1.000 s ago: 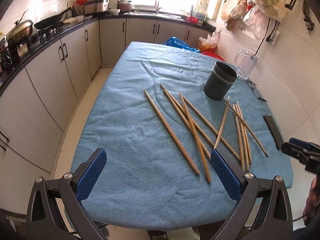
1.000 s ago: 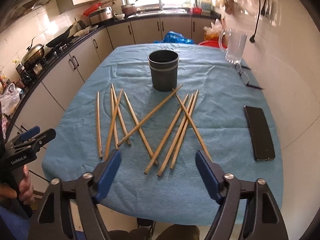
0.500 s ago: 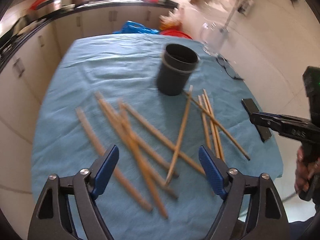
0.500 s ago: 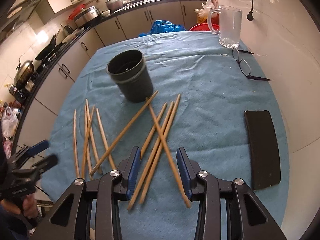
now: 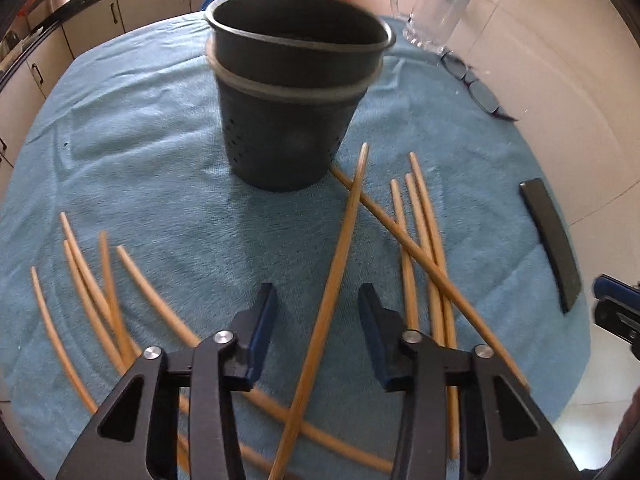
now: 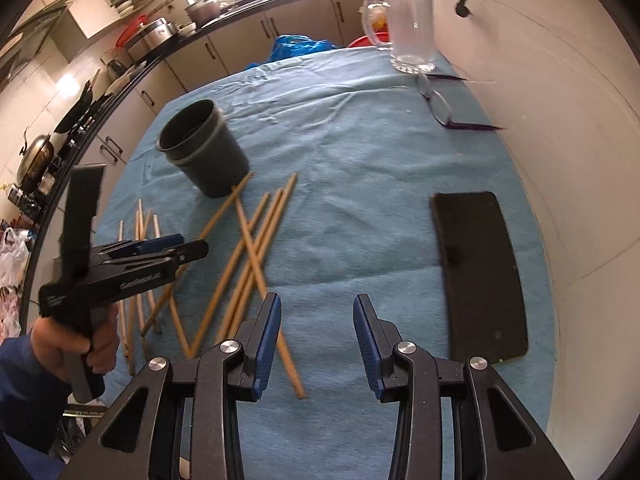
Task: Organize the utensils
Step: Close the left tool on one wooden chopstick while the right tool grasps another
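- Left gripper [image 5: 316,312]: black frame, blue rubbery pads, partly apart, low over the cloth. One long wooden chopstick [image 5: 336,268] running up through the gap, touching neither pad as far as can be seen. Nothing held.
- Right gripper [image 6: 316,324]: same black and blue, pads partly apart, only cloth between them. Holding nothing.
- Chopsticks [image 6: 256,248]: thin, round, pale brown wood, lying loose and crossed on the cloth. One bunch [image 5: 424,248] on the right, another bunch [image 5: 92,292] on the left near the edge.
- Cup [image 5: 292,100]: dark grey plastic, round, wider at the top, a ring below the rim, tiny holes in the side. Standing upright, just beyond the chopsticks. Far tip of one chopstick close to its base.
- Cloth [image 6: 360,152]: blue, soft and fuzzy like a towel, a bit wrinkled, covering the table.
- Phone [image 6: 480,272]: flat, black, shiny, on the right side, apart from the sticks.
- Glass mug [image 6: 408,28]: clear, with a handle, at the far right.
- Glasses [image 6: 436,100]: dark thin frame, just near of the mug.
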Demonstrator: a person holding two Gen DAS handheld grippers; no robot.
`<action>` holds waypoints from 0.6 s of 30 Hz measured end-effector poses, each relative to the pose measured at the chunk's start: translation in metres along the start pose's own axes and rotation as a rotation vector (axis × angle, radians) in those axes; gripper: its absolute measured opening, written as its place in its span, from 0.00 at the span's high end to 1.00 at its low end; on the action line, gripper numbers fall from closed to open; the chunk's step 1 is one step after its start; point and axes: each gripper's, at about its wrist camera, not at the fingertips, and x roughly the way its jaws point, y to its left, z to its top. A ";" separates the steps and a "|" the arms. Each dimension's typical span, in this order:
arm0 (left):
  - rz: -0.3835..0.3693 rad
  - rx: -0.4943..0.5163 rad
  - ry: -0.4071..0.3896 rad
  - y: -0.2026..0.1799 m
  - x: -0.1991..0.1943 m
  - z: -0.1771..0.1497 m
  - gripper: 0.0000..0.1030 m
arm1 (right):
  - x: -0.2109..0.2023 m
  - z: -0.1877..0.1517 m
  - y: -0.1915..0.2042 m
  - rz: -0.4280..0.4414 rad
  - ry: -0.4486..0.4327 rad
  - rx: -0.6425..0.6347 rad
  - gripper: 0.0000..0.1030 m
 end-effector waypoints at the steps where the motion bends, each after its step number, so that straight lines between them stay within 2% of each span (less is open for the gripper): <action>1: 0.014 0.002 -0.004 -0.002 0.001 0.001 0.66 | 0.000 0.000 -0.002 0.000 0.001 0.003 0.60; 2: 0.021 0.000 -0.005 -0.002 0.003 0.002 0.69 | 0.000 -0.001 -0.004 -0.001 0.004 0.004 0.60; 3: 0.033 -0.006 -0.010 -0.002 0.002 0.002 0.83 | 0.001 -0.001 -0.005 -0.001 0.007 0.003 0.60; 4: 0.029 -0.022 -0.009 -0.001 0.001 0.000 0.90 | 0.001 0.000 -0.005 0.002 0.010 0.000 0.60; 10: 0.032 -0.082 -0.009 0.006 -0.010 -0.024 0.90 | 0.013 0.012 0.009 0.040 0.030 -0.057 0.60; 18: 0.016 -0.217 -0.005 0.031 -0.031 -0.053 0.91 | 0.050 0.040 0.051 0.104 0.080 -0.177 0.60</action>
